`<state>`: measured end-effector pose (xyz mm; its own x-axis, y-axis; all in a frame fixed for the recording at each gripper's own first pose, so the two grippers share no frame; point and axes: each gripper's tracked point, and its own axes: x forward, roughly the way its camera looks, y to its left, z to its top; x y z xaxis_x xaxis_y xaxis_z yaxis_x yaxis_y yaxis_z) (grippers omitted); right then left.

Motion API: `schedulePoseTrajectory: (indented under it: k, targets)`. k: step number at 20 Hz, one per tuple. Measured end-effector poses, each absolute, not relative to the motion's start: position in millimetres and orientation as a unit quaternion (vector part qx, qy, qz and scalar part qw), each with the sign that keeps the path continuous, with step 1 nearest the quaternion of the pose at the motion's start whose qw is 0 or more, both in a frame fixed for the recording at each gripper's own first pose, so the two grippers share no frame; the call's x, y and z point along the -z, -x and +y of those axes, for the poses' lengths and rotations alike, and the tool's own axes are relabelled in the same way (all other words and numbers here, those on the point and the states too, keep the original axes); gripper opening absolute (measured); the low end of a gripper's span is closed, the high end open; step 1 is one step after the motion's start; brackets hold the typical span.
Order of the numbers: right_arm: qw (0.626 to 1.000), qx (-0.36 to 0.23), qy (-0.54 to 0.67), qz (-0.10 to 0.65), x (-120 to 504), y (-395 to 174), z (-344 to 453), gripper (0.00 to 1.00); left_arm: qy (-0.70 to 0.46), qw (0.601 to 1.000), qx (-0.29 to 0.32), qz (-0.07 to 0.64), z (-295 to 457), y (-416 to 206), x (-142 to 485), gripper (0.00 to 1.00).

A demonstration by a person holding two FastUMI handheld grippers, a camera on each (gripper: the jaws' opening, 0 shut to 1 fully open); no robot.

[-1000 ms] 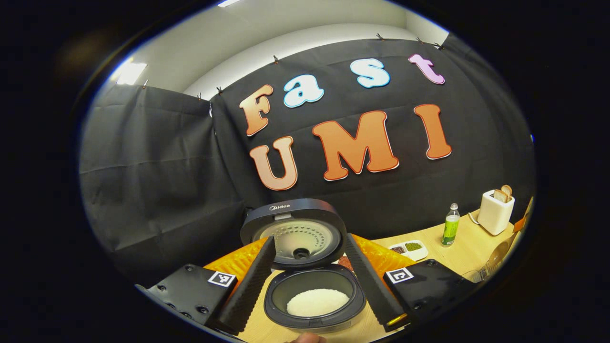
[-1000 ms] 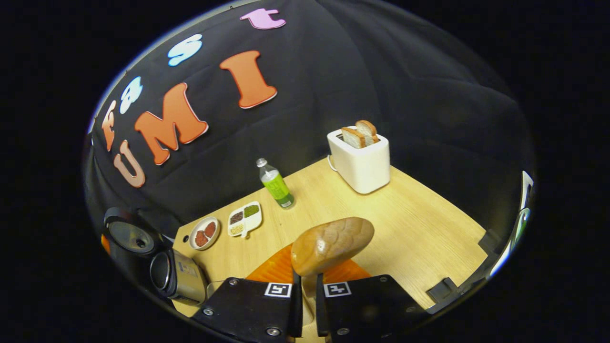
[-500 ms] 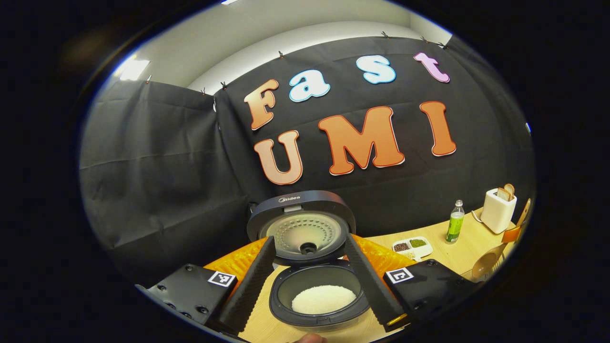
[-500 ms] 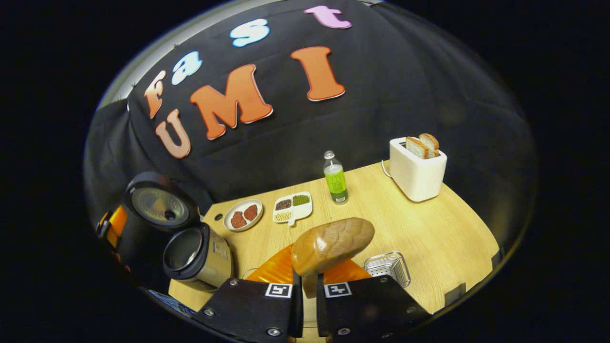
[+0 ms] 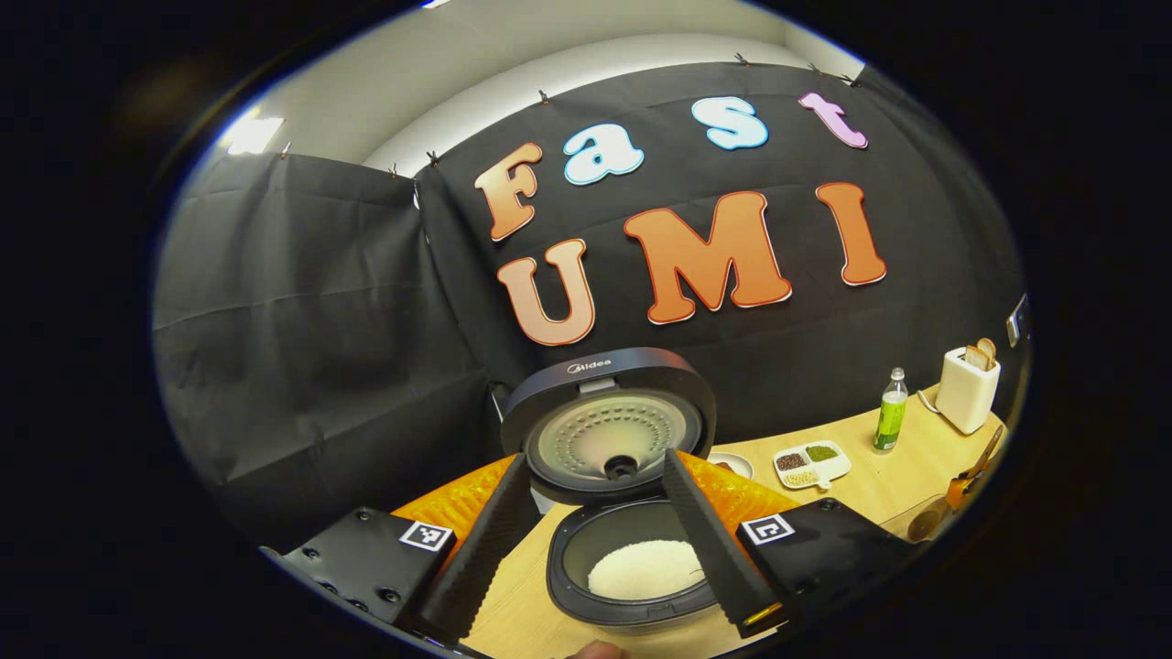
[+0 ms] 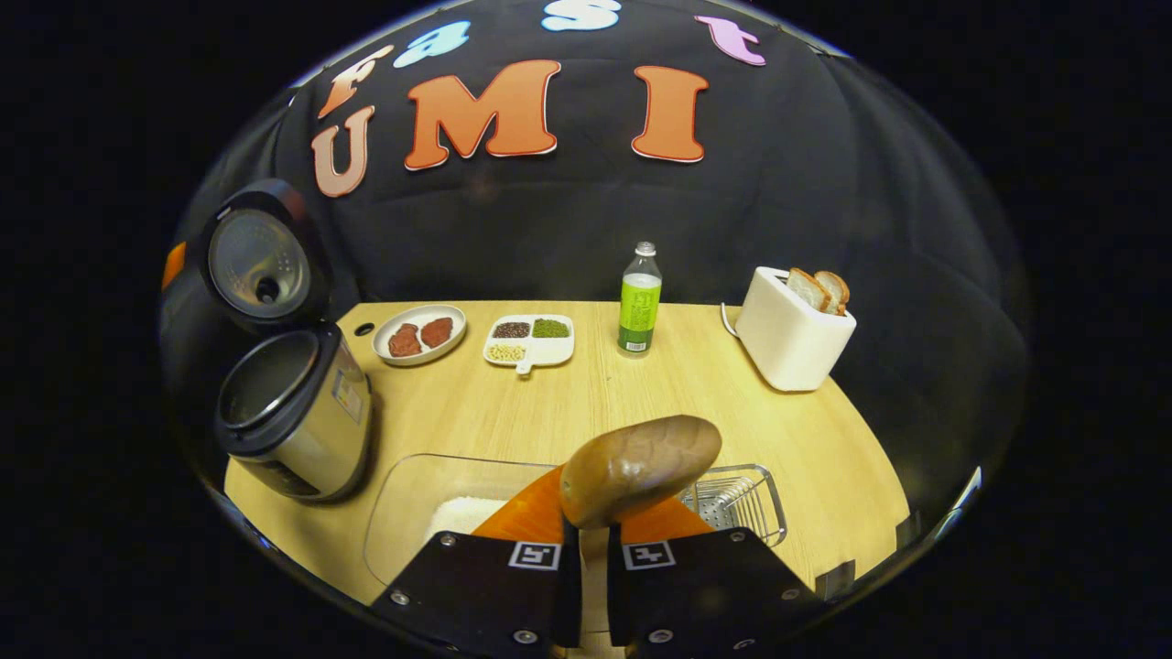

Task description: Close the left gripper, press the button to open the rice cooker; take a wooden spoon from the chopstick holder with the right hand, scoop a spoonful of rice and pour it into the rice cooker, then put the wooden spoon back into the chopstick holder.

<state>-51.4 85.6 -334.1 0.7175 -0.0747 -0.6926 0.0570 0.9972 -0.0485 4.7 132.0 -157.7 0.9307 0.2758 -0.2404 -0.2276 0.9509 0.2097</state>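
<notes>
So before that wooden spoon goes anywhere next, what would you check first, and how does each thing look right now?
1. Rice cooker lid open: ok, it stands upright behind the pot.
2. Rice already in the pot: ok, white rice lies at the bottom.
3. Right gripper holding the wooden spoon: ok, both fingers clamp its handle, bowl forward.
4. Spoon emptied: cannot tell, only the bowl's back shows.
5. Chopstick holder within reach: ok, the metal basket sits just right of the spoon.
6. Left gripper out of the way: ok, open, its fingers framing the cooker.
</notes>
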Motion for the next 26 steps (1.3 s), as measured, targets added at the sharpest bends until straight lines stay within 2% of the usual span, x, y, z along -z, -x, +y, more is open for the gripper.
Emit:
schedulePoseTrajectory:
  k: [3,6,9,13,22,26]
  targets:
    - [0.92,0.065,0.032,0.386,355,61,85,0.09,-0.093,0.978,-0.12,0.143,137,-13,164,0.99]
    - [0.927,0.054,0.098,0.358,358,58,97,0.08,-0.099,0.978,-0.108,0.146,136,-21,168,0.99]
    - [0.923,0.048,0.122,0.361,371,66,113,0.07,-0.104,0.979,-0.088,0.153,127,-27,173,0.99]
    - [0.924,0.061,0.062,0.372,376,66,115,0.06,-0.109,0.981,-0.065,0.146,119,-29,170,0.99]
    - [0.914,0.021,-0.085,0.397,376,78,147,0.06,-0.103,0.98,-0.063,0.156,128,-25,177,1.0]
    - [0.898,0.035,-0.164,0.408,377,78,159,0.07,-0.115,0.979,-0.058,0.158,136,-23,176,1.0]
